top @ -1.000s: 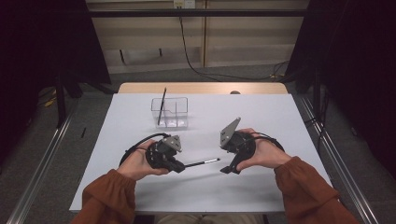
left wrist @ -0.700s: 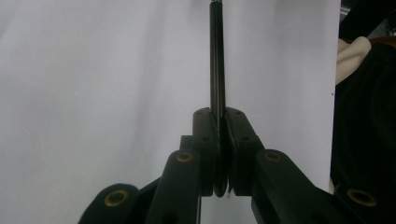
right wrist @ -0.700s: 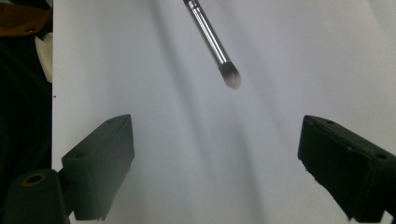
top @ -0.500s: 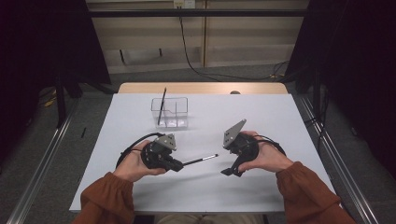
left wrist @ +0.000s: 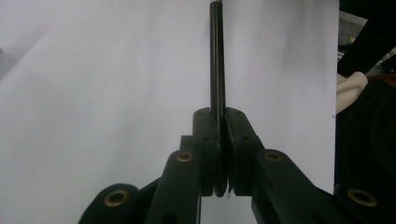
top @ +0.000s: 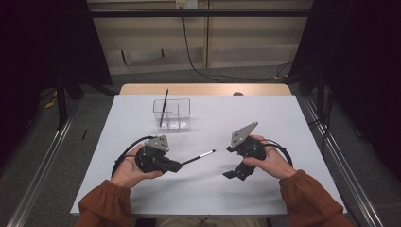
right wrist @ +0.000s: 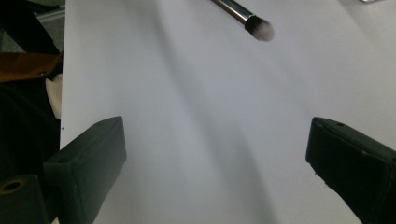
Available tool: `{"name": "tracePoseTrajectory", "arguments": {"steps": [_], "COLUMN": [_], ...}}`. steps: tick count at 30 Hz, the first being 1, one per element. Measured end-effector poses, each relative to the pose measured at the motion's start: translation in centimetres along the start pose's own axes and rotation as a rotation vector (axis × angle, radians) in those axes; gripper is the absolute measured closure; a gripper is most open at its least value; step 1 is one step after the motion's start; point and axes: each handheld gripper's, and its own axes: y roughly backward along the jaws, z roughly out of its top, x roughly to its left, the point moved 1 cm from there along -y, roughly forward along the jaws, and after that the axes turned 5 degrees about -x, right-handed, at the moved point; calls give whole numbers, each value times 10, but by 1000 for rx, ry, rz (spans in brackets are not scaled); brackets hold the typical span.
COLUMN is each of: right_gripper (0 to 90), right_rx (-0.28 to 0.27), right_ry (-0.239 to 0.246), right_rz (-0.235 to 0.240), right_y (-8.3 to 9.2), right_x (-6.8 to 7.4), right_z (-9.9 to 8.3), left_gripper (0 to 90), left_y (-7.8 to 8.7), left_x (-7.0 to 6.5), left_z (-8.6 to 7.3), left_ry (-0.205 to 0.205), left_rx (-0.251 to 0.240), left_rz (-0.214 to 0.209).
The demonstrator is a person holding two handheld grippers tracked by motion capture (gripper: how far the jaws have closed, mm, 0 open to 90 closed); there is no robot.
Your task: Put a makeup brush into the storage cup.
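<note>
The right gripper view catches the brush's (right wrist: 259,27) soft tip, beyond its wide, empty, just-opened jaws. The left gripper (top: 176,166) clamps that brush's black handle. Past both grippers, a clear divided box (top: 172,114) holds one dark stick (top: 163,108) leaning upright.

Makeup brush (top: 197,157): slender black handle, silver ferrule and small dark bristle tip with pale ends. It is clamped by its handle end between the closed jaws of the left gripper (top: 176,165), held clear above the white table, nearly level, with the tip toward the right gripper (top: 232,168).
</note>
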Motion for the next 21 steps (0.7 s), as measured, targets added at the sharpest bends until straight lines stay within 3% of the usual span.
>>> {"name": "tracePoseTrajectory", "arguments": {"steps": [11, 15, 21], "right_gripper": [55, 59, 67], "right_rx": [-85, -147, -195], "right_ry": [-35, -51, -78], "right_rz": [3, -11, -30], "right_y": [-3, -1, -1], "right_x": [9, 11, 11], "right_z": [-9, -12, -15], "left_gripper": [839, 839, 840], "left_y": [6, 8, 8], "left_x": [-1, -3, -5], "left_z": [-8, -12, -16], "left_ry": [14, 21, 34], "left_rx": [-91, -121, -153], "left_rz": [18, 35, 42]}}
